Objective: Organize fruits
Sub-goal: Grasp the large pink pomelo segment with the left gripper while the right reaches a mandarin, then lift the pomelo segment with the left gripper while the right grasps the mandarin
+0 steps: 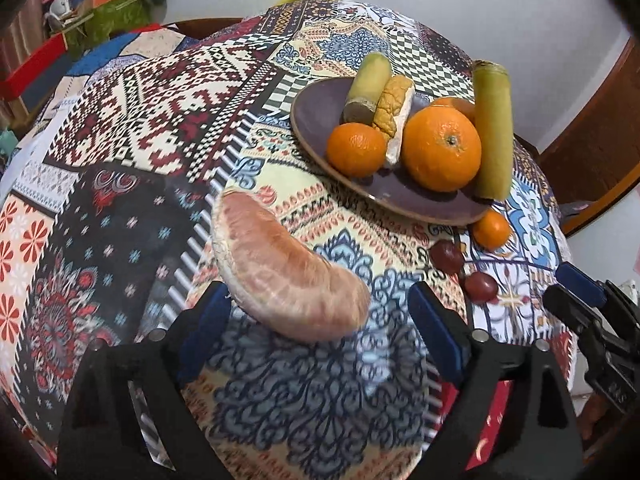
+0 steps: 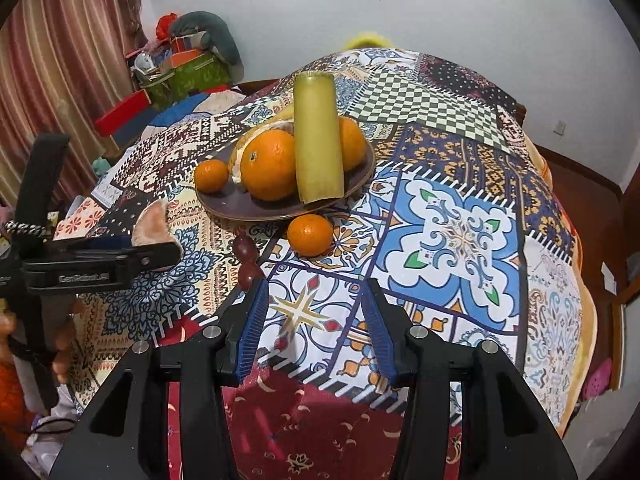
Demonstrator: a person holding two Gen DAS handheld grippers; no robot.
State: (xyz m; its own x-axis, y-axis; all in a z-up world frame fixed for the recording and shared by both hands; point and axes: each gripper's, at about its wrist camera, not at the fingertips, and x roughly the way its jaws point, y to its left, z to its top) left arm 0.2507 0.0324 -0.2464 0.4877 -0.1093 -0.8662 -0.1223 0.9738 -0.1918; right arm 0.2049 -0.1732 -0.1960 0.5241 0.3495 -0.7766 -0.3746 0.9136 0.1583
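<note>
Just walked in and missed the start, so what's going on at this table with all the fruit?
A person with a handheld gripper in each hand is sorting fruit on a patchwork tablecloth. The left gripper is open around a pink peeled pomelo segment, not clamping it. The right gripper is open and empty. A purple plate already holds oranges and green cane pieces. One small orange mandarin and two red grapes lie on the cloth off the plate.

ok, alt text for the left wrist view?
The left gripper stands open over a pink pomelo segment on the patchwork tablecloth. Beyond, a purple plate holds oranges and sugarcane pieces. Two grapes and a mandarin lie beside it.
</note>
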